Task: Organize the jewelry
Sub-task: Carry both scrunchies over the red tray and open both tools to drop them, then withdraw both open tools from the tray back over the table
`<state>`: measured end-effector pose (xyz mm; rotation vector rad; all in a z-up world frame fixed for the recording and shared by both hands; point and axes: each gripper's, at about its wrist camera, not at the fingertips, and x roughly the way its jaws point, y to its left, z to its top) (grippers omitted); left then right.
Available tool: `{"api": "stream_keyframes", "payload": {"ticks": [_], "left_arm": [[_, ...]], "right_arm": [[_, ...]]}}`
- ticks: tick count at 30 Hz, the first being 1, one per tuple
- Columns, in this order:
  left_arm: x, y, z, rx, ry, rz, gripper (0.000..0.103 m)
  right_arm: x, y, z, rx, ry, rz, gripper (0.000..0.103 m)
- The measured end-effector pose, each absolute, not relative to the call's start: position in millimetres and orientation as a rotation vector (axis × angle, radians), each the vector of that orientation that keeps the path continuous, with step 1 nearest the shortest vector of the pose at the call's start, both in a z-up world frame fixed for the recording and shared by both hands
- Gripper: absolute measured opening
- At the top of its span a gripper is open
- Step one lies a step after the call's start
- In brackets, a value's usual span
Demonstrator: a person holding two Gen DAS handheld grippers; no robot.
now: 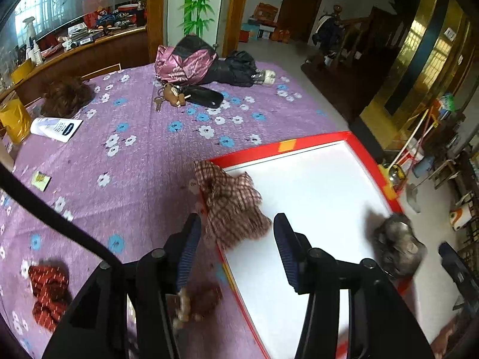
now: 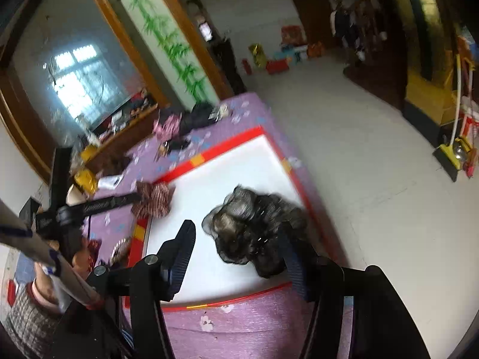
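Scrunchies down on the white tray, fingers off both

Plaid scrunchie [image 1: 232, 206] straddling the near-left rim of the red-framed tray [image 1: 317, 179], half on the white, half over the purple bench cloth [image 1: 119, 155]. Sits just ahead of the left gripper [image 1: 236, 233], between its spread fingers, nothing pinched. Dark gauzy scrunchie [image 2: 254, 230] lying on the tray's near-right corner, crowding the right gripper [image 2: 236, 239]; fingers spread there too, right-side pad brushing the fluff or just beside it, hard to tell through blur. Red dotted scrunchie [image 1: 48, 293] well left of the tray, nearer the left hand, probably next. Plaid one floppy, ruffled, no clear long axis.
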<state>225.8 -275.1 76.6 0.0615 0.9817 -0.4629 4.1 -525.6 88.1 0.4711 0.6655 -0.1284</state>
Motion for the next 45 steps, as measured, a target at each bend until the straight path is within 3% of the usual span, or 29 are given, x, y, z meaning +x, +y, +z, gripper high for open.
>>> {"api": "stream_keyframes", "payload": {"ticks": [4, 7, 9, 11, 14, 25, 27, 29, 34, 38, 40, 45], "left_arm": [[191, -253, 101, 0.021, 0.968, -0.487, 0.049], [161, -228, 117, -0.019, 0.961, -0.486, 0.05], [141, -208, 125, -0.04, 0.947, -0.482, 0.053], [123, -187, 131, -0.048, 0.927, -0.463, 0.055], [97, -152, 140, -0.042, 0.882, -0.416, 0.055], [50, -46, 131, -0.082, 0.85, -0.28, 0.059], [47, -32, 126, -0.091, 0.849, -0.256, 0.059], [44, -22, 122, -0.099, 0.844, -0.237, 0.059], [42, 2, 109, -0.127, 0.844, -0.203, 0.062], [48, 16, 98, -0.142, 0.851, -0.17, 0.062], [56, 21, 93, -0.143, 0.853, -0.149, 0.062], [76, 30, 84, -0.136, 0.869, -0.125, 0.062]], "right_arm": [[0, -542, 76, 0.496, 0.706, -0.243, 0.06], [5, -548, 60, 0.503, 0.762, -0.267, 0.033], [9, -546, 52, 0.508, 0.792, -0.263, 0.03], [10, -542, 50, 0.487, 0.807, -0.281, 0.02], [11, -534, 51, 0.488, 0.837, -0.258, 0.014], [-13, -492, 58, 0.432, 0.855, -0.246, 0.014], [-19, -487, 69, 0.414, 0.82, -0.255, 0.022], [-29, -480, 85, 0.396, 0.769, -0.261, 0.05], [-57, -442, 134, 0.285, 0.609, -0.264, 0.067], [-76, -395, 159, 0.161, 0.434, -0.298, 0.103], [-76, -373, 163, 0.134, 0.384, -0.256, 0.103], [-32, -337, 141, 0.174, 0.564, -0.089, 0.099]]}}
